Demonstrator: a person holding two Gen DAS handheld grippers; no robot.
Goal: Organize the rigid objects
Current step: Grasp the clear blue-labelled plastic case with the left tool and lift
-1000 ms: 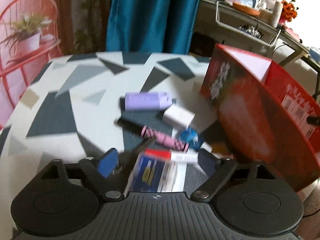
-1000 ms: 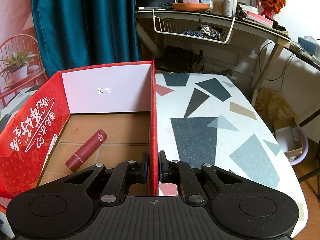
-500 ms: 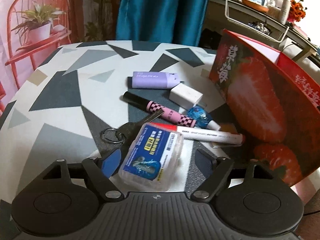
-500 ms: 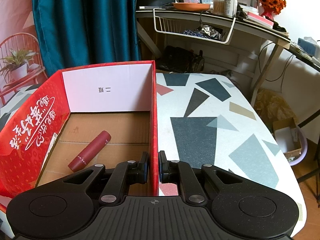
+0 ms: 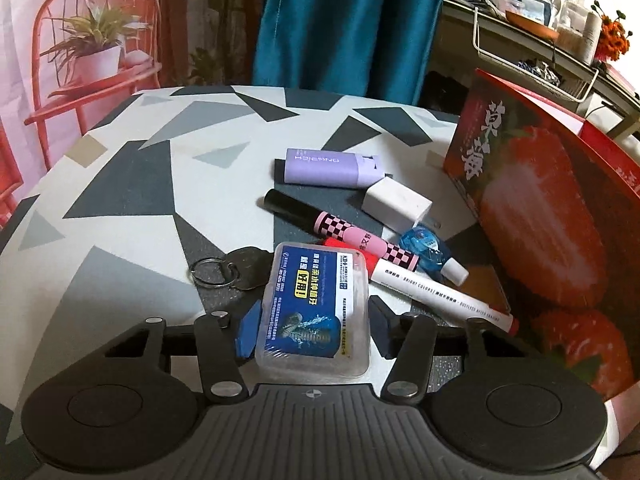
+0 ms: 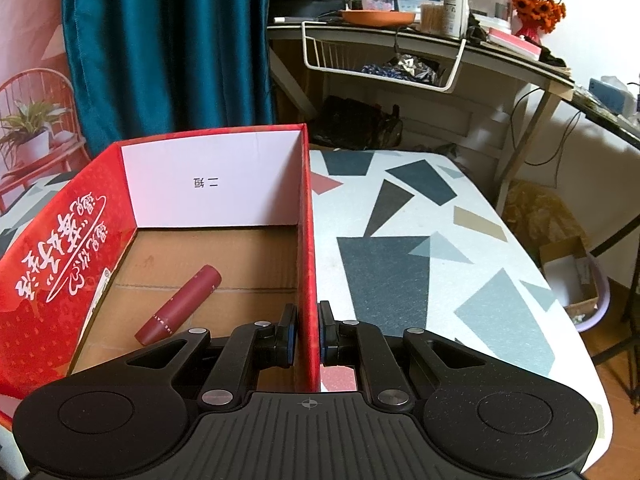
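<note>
Left gripper (image 5: 314, 328): its jaws are closing around a clear plastic case (image 5: 316, 308) with a blue label, which is lying between the blue pads; the left pad is sitting at the case's edge, the right pad is standing slightly clear, so the squeeze is not yet complete. Just beyond the left finger a key ring (image 5: 212, 273) is lying beside a dark fob (image 5: 250, 268). Straight ahead of the fingers a pink checkered pen (image 5: 348, 237) with a black cap is lying crosswise, and farther ahead a lilac rectangular case (image 5: 332, 168) is resting flat. Ahead and to the right of the fingers a white block (image 5: 398, 204) is sitting next to a small blue bottle (image 5: 430, 250). A white marker (image 5: 436, 293) with red ends is running from behind the plastic case past the right finger. All are resting on the patterned table (image 5: 140, 184). Far right of the fingers the red strawberry box (image 5: 560, 220) is standing. Right gripper (image 6: 308, 334): its fingers are pinching the box's right wall (image 6: 307, 240), closed upon it, one finger inside and one outside. Left of the fingers, on the box floor, a dark red tube (image 6: 180, 304) is lying at a slant.
</note>
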